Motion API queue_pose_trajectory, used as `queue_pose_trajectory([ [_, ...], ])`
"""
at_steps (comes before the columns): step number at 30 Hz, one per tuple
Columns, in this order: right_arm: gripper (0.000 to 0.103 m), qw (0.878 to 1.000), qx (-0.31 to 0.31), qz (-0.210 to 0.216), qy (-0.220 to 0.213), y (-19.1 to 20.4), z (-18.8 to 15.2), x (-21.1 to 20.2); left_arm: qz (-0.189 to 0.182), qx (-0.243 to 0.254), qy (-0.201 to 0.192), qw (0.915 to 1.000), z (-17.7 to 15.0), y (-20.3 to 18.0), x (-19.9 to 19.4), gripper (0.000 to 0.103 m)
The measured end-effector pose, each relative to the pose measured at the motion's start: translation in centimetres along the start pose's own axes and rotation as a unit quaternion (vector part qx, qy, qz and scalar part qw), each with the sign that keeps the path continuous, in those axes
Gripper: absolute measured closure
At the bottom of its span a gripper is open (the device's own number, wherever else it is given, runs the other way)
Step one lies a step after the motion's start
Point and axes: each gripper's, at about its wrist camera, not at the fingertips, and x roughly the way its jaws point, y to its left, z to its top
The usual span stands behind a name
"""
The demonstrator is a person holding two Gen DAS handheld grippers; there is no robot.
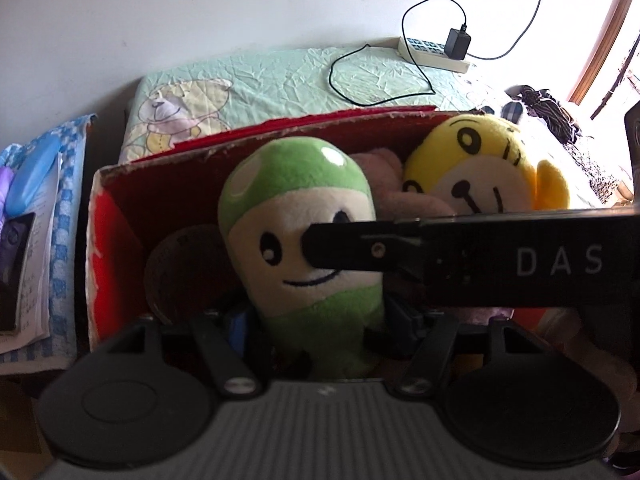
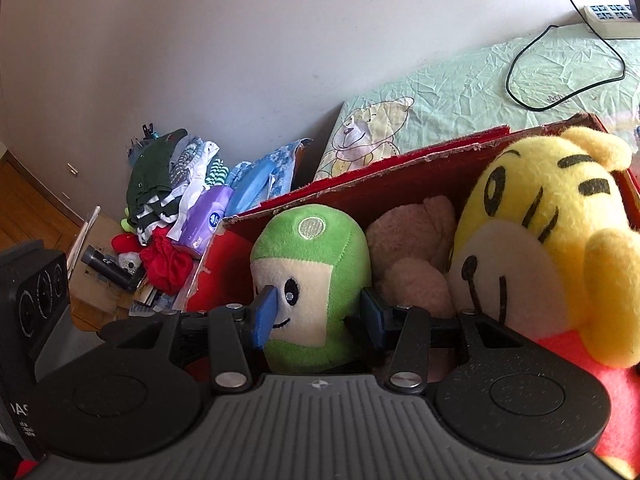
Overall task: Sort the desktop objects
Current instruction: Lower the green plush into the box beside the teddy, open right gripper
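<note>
White letters "DAS" stand out on the black housing of the right gripper point(image 1: 400, 254) where it reaches across the left wrist view; the same casing at the left edge of the right wrist view shows the same kind of white lettering, cut off and too partial to read. The purple tissue pack point(image 2: 202, 222) in the clutter by the wall carries a round blue logo I cannot make out. The green mushroom-headed plush toy with a cream face point(image 1: 308, 240), black oval eyes, a stitched smile and pale spots on its cap stands upright inside the red cardboard box with frayed edges point(image 1: 120, 208). Beside it in the box sit a dusty pink plush point(image 2: 412, 252) and a yellow tiger-striped plush with a cream muzzle point(image 2: 552, 248). The right gripper point(image 2: 320, 312) has its blue-padded jaws on either side of the green toy's face, pressing into the fabric and holding it. The left gripper point(image 1: 308, 320) sits low in front of the same toy, its jaws spread to either side of the toy's body, and I cannot tell whether they pinch it. Behind the box lies a mint-green crinkled cloth with a bear picture point(image 1: 280, 80), with a white power strip point(image 1: 432, 54) and black adapter point(image 1: 458, 44) on it.
</note>
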Motion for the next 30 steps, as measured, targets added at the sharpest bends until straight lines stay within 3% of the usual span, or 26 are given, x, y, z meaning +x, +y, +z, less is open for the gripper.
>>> queue_pose_trajectory([
  [6,0.054,1.0,-0.002,-0.005,0.001,0.1,0.0,-0.3,0.012,0.02,0.006,0.9997,0.0,-0.8,0.1,0.034],
  [19,0.052,1.0,-0.012,-0.024,-0.014,0.5,-0.3,-0.8,0.004,0.003,-0.001,1.0,-0.1,0.1,-0.7,0.023],
  [26,0.053,0.999,-0.01,-0.023,-0.03,0.3,-0.7,-0.4,0.001,0.004,-0.031,0.9995,-0.4,0.3,-2.7,0.025],
  [30,0.053,0.999,-0.025,-0.034,-0.034,1.0,-0.9,-0.2,0.001,0.002,-0.027,0.9996,-0.3,0.3,-2.2,0.028],
])
